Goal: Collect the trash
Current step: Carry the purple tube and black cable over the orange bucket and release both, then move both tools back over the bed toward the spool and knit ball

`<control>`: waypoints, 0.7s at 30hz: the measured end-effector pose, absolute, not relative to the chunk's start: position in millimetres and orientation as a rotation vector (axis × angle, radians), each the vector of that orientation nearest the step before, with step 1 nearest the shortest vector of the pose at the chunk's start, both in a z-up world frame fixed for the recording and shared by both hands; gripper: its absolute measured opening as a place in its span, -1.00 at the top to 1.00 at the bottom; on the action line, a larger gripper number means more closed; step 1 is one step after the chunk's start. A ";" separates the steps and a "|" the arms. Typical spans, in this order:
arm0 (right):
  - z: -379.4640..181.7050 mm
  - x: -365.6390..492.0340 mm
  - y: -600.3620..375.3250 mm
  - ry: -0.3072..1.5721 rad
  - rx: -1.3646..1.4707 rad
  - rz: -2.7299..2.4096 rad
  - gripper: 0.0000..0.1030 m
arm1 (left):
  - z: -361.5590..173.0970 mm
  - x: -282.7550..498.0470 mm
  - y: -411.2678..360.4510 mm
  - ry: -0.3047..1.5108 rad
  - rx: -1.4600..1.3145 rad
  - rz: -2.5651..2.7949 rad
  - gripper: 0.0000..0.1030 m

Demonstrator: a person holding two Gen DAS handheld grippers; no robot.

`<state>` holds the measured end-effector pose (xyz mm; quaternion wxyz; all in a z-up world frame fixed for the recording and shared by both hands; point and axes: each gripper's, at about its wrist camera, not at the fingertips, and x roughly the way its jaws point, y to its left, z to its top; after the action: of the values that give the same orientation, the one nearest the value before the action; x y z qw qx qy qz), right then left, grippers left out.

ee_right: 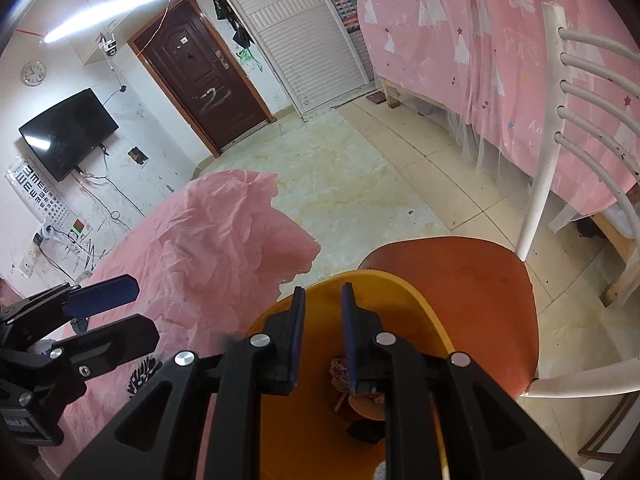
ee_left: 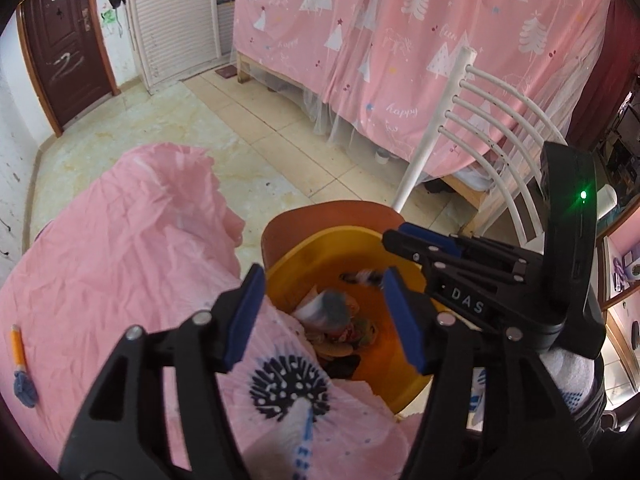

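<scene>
A yellow bin (ee_left: 304,248) stands on the orange seat (ee_left: 320,212) of a chair, hard against a table draped in pink cloth (ee_left: 120,240). Wrappers and scraps (ee_left: 344,332) lie at the bin's bottom. Above them is a blurred grey-and-white piece (ee_left: 328,306). My left gripper (ee_left: 323,274) hangs open over the bin, its blue pads clear of that piece. My right gripper (ee_right: 322,300) points down into the same bin (ee_right: 360,280), pads nearly together with nothing between them. It also shows from the side (ee_left: 394,234). The left gripper (ee_right: 146,310) appears at the right wrist view's left edge.
An orange stick with a blue knitted end (ee_left: 18,348) lies on the cloth at far left. The chair's white barred back (ee_left: 480,120) rises behind the bin. Beyond it is a bed hung with pink curtain (ee_left: 400,40). Tiled floor (ee_right: 360,184) stretches to a dark door (ee_right: 204,76).
</scene>
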<state>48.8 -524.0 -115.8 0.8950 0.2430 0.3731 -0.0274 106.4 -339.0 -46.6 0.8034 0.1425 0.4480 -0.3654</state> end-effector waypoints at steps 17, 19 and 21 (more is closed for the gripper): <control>-92.6 53.5 -501.5 0.750 0.459 -0.043 0.00 | -34.8 116.5 -303.4 0.936 0.236 -0.764 -0.15; -87.8 54.9 -496.5 0.746 0.449 -0.043 -0.04 | -32.2 117.0 -295.3 0.928 0.221 -0.762 -0.18; -81.8 57.1 -488.8 0.742 0.434 -0.041 -0.07 | -28.8 118.1 -285.4 0.916 0.208 -0.754 -0.25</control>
<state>57.1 -488.8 -81.8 0.9089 0.2104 0.3596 -0.0196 118.1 -285.4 -28.8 0.8241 0.0979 0.4306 -0.3548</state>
